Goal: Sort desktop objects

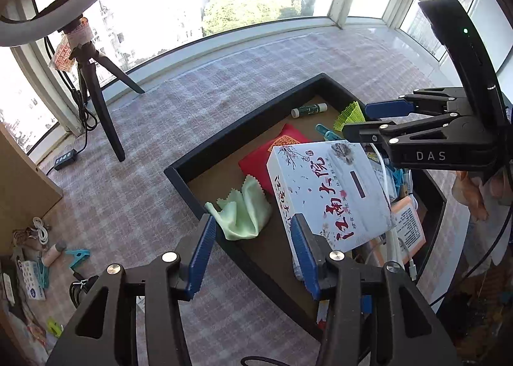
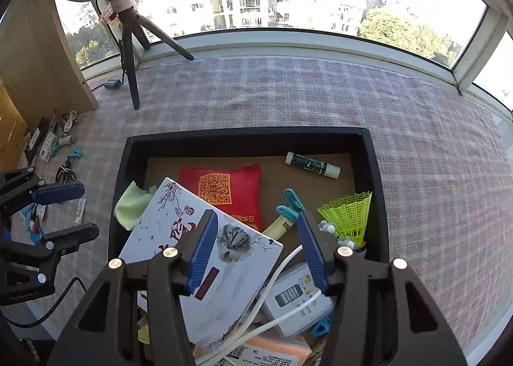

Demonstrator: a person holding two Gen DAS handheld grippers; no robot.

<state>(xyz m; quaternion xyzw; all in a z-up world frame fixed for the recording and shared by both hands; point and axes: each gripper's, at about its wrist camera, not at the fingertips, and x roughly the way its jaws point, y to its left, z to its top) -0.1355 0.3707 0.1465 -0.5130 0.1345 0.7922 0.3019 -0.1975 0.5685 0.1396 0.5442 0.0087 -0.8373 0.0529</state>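
Note:
A black tray (image 1: pixel 224 133) (image 2: pixel 243 138) sits on the checked cloth. In it lie a white box with red Chinese writing (image 1: pixel 333 196) (image 2: pixel 205 257), a red pouch (image 2: pixel 231 193), a green cloth (image 1: pixel 247 212) (image 2: pixel 131 205), a glue stick (image 2: pixel 312 164), a yellow shuttlecock (image 2: pixel 349 215), teal clips, a white cable and a remote (image 2: pixel 298 298). My left gripper (image 1: pixel 253 257) is open and empty over the tray's near edge. My right gripper (image 2: pixel 256 250) is open above the white box and empty; it also shows in the left wrist view (image 1: pixel 362 120).
A black tripod (image 2: pixel 131 55) with a ring light stands at the back left by the window. A wooden cabinet (image 2: pixel 35 55) is on the left. Small items, clips and cables (image 1: pixel 41 257) lie on the cloth beside it.

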